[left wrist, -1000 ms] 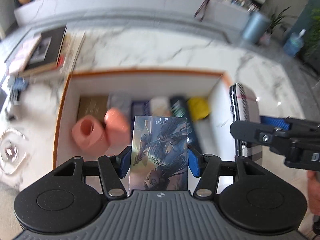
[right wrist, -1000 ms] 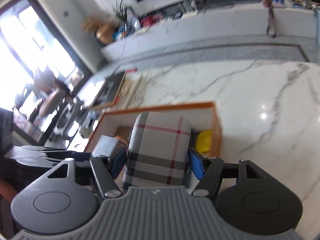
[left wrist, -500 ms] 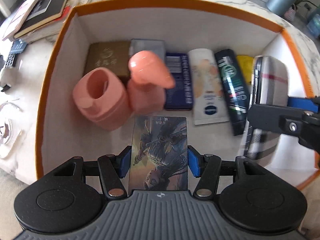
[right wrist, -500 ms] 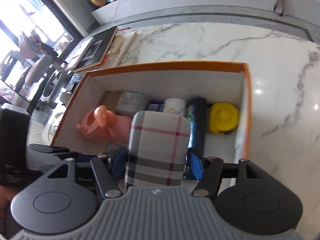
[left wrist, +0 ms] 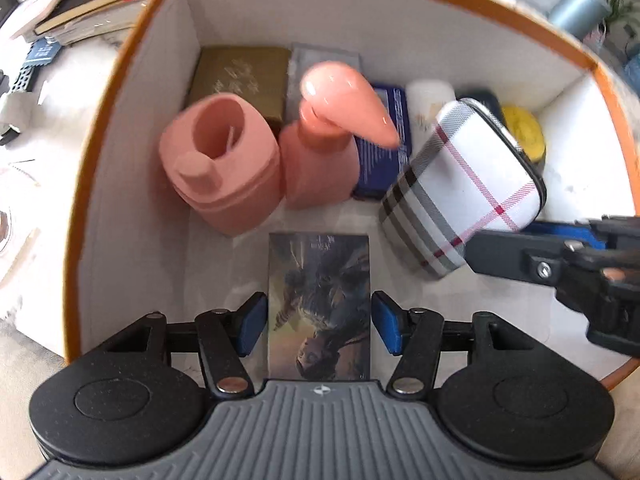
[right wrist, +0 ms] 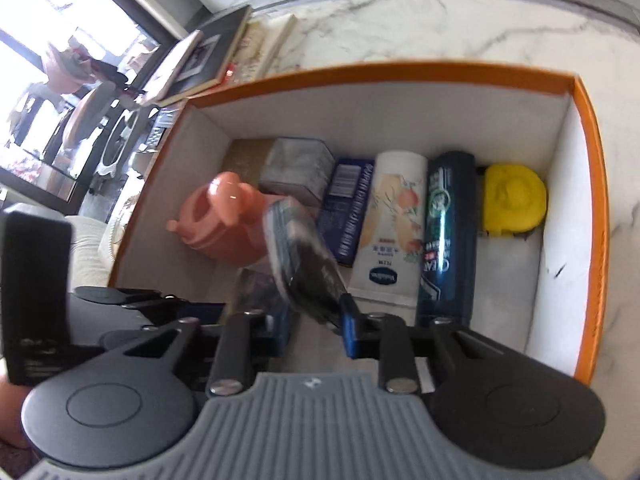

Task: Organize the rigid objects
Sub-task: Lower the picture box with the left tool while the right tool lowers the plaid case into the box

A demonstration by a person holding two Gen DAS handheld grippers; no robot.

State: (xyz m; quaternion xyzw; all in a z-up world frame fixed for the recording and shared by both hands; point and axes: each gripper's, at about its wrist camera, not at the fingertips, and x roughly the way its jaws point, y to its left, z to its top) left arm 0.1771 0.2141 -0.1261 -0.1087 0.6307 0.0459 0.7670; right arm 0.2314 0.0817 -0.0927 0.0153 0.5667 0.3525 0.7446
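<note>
left hand-held gripper [left wrist: 318, 324]: jaws opening, pads just clear of illustrated card box [left wrist: 319, 304], lying on floor of orange-rimmed box [left wrist: 120, 80] at 6 o'clock | pink pump bottle [left wrist: 324, 152]: 12 o'clock of card box | right hand-held gripper [right wrist: 316, 328]: jaws closing, plaid case [left wrist: 464, 192] tilted at 3 o'clock, grip unclear

A lived-in home, marble floor [right wrist: 400, 32], stacked books [right wrist: 208, 60], ornate white chairs by a bright window [right wrist: 48, 40]
</note>
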